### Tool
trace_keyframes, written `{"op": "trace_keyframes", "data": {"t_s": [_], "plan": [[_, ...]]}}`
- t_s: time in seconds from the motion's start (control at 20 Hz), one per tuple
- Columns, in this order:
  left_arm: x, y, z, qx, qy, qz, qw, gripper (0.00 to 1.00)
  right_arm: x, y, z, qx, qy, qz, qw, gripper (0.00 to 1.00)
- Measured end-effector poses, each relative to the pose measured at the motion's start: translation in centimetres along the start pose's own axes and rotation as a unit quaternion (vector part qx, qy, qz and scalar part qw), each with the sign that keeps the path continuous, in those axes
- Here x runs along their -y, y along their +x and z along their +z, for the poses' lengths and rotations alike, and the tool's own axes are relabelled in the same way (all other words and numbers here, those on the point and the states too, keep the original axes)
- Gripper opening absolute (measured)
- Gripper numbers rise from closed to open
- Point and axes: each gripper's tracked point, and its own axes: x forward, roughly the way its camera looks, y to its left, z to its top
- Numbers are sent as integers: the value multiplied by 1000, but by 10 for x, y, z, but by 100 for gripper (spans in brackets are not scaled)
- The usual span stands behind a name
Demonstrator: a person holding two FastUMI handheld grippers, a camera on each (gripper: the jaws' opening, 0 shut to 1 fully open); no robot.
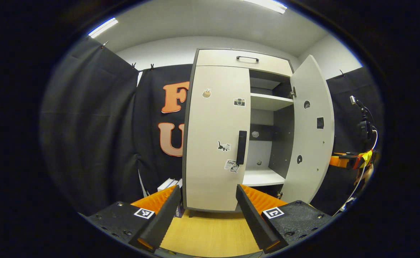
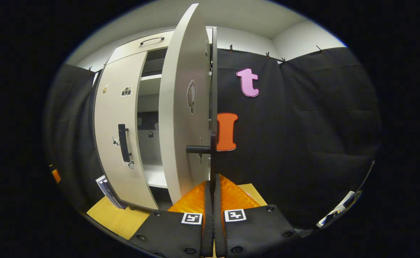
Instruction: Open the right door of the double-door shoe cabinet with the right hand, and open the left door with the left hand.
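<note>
With your right hand-held gripper (image 2: pixel 213 186) clamped on the swung-open pale right door's black bar handle (image 2: pixel 211 157), next close your wide-open left hand-held gripper (image 1: pixel 206 200) on the shut pale left door's black bar handle (image 1: pixel 241 147) just ahead.

black cloth (image 1: pixel 88 129) hangs as the booth's wall on both sides, pinned along its top edge with small clips (image 1: pixel 152 66). above it a pale wall (image 1: pixel 167 53) meets a white ceiling (image 1: pixel 203 21) with two strip lights (image 1: pixel 103 27). the floor (image 1: pixel 210 233) is yellowish wood. at its left edge, against the cloth, lie some white boxes or books (image 1: pixel 168 184); too small to tell which.
</note>
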Motion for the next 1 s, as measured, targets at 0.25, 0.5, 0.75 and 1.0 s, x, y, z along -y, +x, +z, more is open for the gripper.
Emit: {"op": "trace_keyframes", "data": {"t_s": [0.25, 0.5, 0.75, 1.0], "plan": [[12, 11, 2, -2, 0, 2, 1000, 95, 2, 1, 0, 1, 2, 6, 1000, 10], [28, 32, 8, -2, 5, 2, 1000, 95, 12, 0, 0, 2, 3, 3, 1000, 9], [43, 58, 8, -5, -3, 4, 1000, 95, 3, -8, 0, -1, 30, 29, 999, 9], [59, 86, 5, -10, -10, 2, 1000, 95, 19, -8, 9, 23, 10, 19, 1000, 9]]}}
